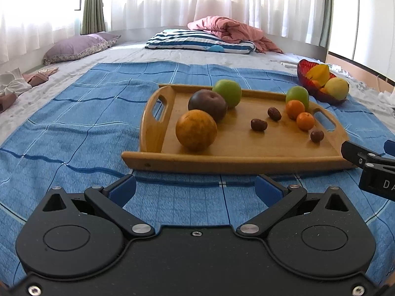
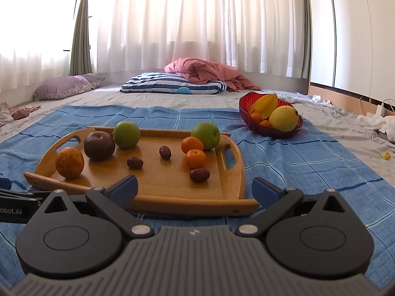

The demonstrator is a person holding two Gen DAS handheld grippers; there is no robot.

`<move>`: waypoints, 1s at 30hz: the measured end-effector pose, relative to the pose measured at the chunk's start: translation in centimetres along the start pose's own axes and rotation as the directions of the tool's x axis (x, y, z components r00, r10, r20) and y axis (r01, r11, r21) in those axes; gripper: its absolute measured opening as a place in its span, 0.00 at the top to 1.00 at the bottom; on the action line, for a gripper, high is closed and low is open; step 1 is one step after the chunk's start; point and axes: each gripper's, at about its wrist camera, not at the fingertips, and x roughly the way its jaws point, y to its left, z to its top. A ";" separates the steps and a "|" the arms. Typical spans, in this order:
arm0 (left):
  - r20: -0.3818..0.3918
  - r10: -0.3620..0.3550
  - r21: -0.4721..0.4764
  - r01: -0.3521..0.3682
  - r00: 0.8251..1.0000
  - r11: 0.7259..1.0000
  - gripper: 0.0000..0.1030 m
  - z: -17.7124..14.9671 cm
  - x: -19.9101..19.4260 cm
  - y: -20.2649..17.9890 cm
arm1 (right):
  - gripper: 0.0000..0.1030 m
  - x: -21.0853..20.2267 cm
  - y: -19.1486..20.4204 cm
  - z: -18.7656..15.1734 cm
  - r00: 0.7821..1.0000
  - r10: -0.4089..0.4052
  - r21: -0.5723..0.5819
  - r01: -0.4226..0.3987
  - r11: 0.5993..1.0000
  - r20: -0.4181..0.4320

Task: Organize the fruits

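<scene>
On the bed, ahead of both claws, a wooden tray (image 1: 246, 145) sits on a blue checked cloth (image 1: 74, 128). Both the left claw (image 1: 195, 190) and the right claw (image 2: 195, 190) hang with fingers spread wide, gripping nothing. Farthest left of the right claw lies a large orange (image 2: 69, 162), then a dark plum-like fruit (image 2: 99, 145) touching a green apple (image 2: 126, 134). Straight ahead lie two brown dates (image 2: 135, 162), apart from each other. Slightly right, a second green apple (image 2: 205, 135) backs two mandarins (image 2: 196, 158), a third date (image 2: 199, 175) just nearer. Well beyond, to the right, a red bowl (image 2: 244, 103) holds a starfruit (image 2: 265, 106), a yellow fruit, perhaps a pear (image 2: 283, 118), and small oranges.
</scene>
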 end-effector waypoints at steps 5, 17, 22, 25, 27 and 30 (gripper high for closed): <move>0.007 0.013 0.013 -0.013 1.000 1.000 0.00 -0.9 -0.1 -0.2 | 0.00 -0.3 0.2 -1.1 1.000 -0.007 -0.006 0.007 1.000 -0.002; -0.009 0.018 0.013 -0.018 1.000 1.000 0.00 -2.6 0.4 -0.4 | 0.00 -0.4 0.6 -3.1 1.000 -0.020 -0.024 0.019 1.000 -0.017; -0.008 0.013 0.001 -0.013 1.000 1.000 0.00 -3.2 0.6 -0.3 | 0.00 -0.2 0.6 -3.8 0.999 -0.025 -0.031 0.024 0.999 -0.031; -0.013 0.020 0.004 -0.020 1.000 1.000 0.00 -3.5 0.8 -0.2 | 0.00 -0.1 0.5 -4.1 0.999 -0.023 -0.032 0.022 0.999 -0.030; -0.011 0.024 0.014 -0.024 1.000 1.000 0.00 -3.6 0.9 -0.4 | 0.00 -0.1 0.6 -4.2 0.999 -0.021 -0.039 0.020 0.999 -0.030; -0.009 0.030 0.031 -0.030 0.999 0.999 0.00 -3.8 1.1 -0.7 | 0.00 0.2 0.7 -4.5 0.999 -0.024 -0.044 0.022 0.999 -0.043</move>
